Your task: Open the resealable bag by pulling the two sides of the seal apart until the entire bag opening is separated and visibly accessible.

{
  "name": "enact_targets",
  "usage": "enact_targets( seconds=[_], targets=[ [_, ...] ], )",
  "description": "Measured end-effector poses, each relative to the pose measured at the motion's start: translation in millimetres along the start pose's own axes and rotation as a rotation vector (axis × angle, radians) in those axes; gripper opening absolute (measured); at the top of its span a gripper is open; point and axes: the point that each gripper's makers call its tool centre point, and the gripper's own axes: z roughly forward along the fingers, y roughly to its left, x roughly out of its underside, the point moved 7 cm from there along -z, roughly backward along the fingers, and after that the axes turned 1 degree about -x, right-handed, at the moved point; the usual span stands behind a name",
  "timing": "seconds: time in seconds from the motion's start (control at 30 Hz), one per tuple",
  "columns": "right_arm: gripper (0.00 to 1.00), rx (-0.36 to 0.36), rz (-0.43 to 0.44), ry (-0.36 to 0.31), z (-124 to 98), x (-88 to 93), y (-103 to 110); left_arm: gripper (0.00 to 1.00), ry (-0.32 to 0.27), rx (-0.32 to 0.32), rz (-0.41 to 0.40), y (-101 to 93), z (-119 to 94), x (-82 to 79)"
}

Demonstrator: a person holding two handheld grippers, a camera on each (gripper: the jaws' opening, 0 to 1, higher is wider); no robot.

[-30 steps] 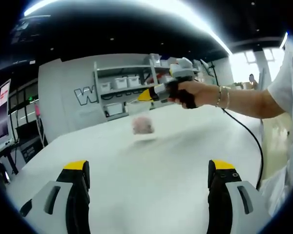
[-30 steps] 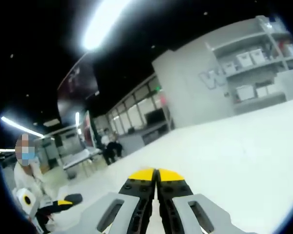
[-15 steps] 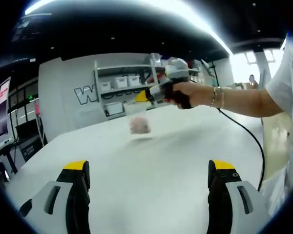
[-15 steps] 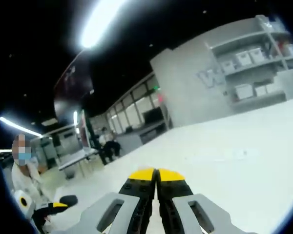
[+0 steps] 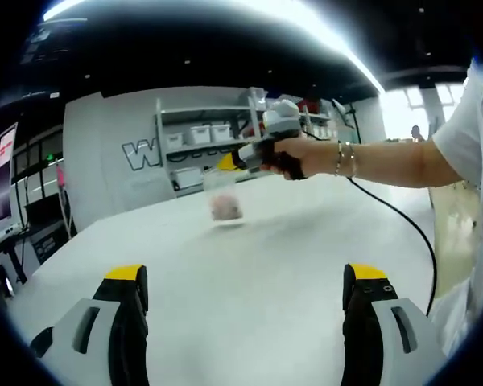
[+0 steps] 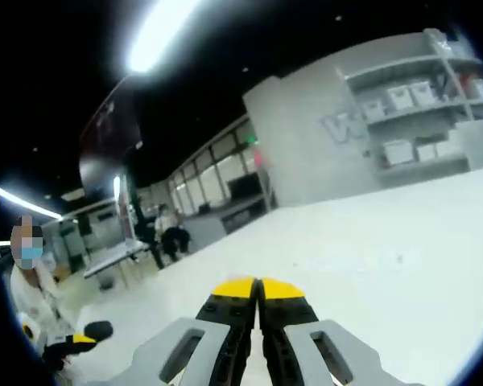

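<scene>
From the left gripper view, my left gripper (image 5: 245, 293) has its jaws spread wide and empty, low over the white table (image 5: 249, 257). My right gripper (image 5: 225, 162) is lifted above the table with jaws pressed together, pinching the top edge of the resealable bag (image 5: 223, 198), which hangs from it with pinkish contents at the bottom. In the right gripper view the yellow tips (image 6: 258, 288) meet. I judge the seal not yet parted. Next, I must bring the left gripper to the opposite lip and pull away.
</scene>
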Motion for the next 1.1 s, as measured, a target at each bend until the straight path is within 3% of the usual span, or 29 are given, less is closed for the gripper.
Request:
enact_targets(
  seconds=[0.47,0.87,1.1],
  targets=[
    [0.00,0.045,-0.022,-0.002,21,-9.9,-13,1.00,0.001,0.006,-0.011,0.4,0,1.7],
    [0.00,0.059,0.011,-0.006,33,-6.6,-20,1.00,0.002,0.000,-0.019,3.4,0,3.2],
    [0.00,0.076,-0.013,-0.006,40,-8.4,-22,1.00,0.003,0.000,-0.024,5.5,1,4.3]
  ],
)
